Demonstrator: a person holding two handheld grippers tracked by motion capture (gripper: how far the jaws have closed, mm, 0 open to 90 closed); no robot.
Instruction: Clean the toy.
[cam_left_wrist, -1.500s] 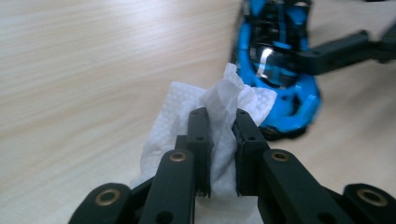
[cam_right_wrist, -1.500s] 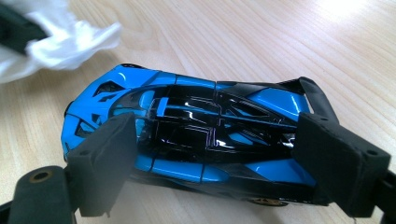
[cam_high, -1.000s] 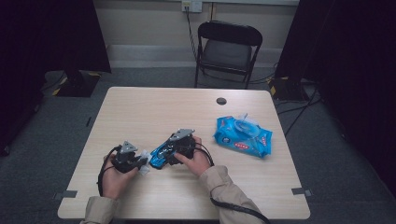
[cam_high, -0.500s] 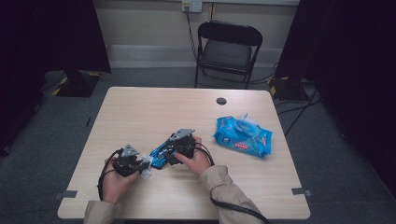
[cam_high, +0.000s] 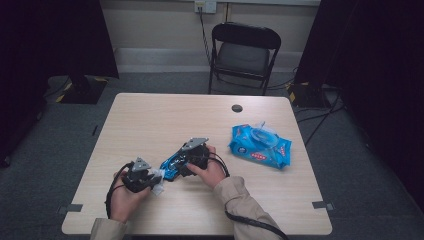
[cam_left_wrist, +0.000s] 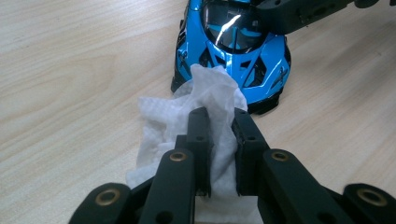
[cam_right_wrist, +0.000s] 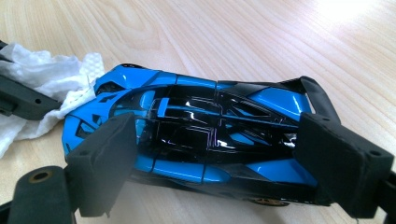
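I work at a pale wood-grain bench (cam_high: 150, 125) on a grey floor, with a black folding chair (cam_high: 243, 52) behind it against a light wall and dark curtains at both sides. A blue wipes pack (cam_high: 260, 146) lies on the bench to my right, well apart from my hands, and a small round black grommet (cam_high: 237, 108) sits near the far edge.

The car (cam_right_wrist: 196, 135) is a glossy blue and black toy sports car with a dark canopy and a rear wing. It sits on the bench near the front edge, between my hands.

My right hand-held gripper (cam_right_wrist: 210, 168) spans the car lengthwise, one pad near the nose and one at the tail, gripping it. My left hand-held gripper (cam_left_wrist: 218, 140) is nearly closed, pinching a crumpled white wipe (cam_left_wrist: 205, 100) between its pads. The wipe's bunched end touches the car's nose.
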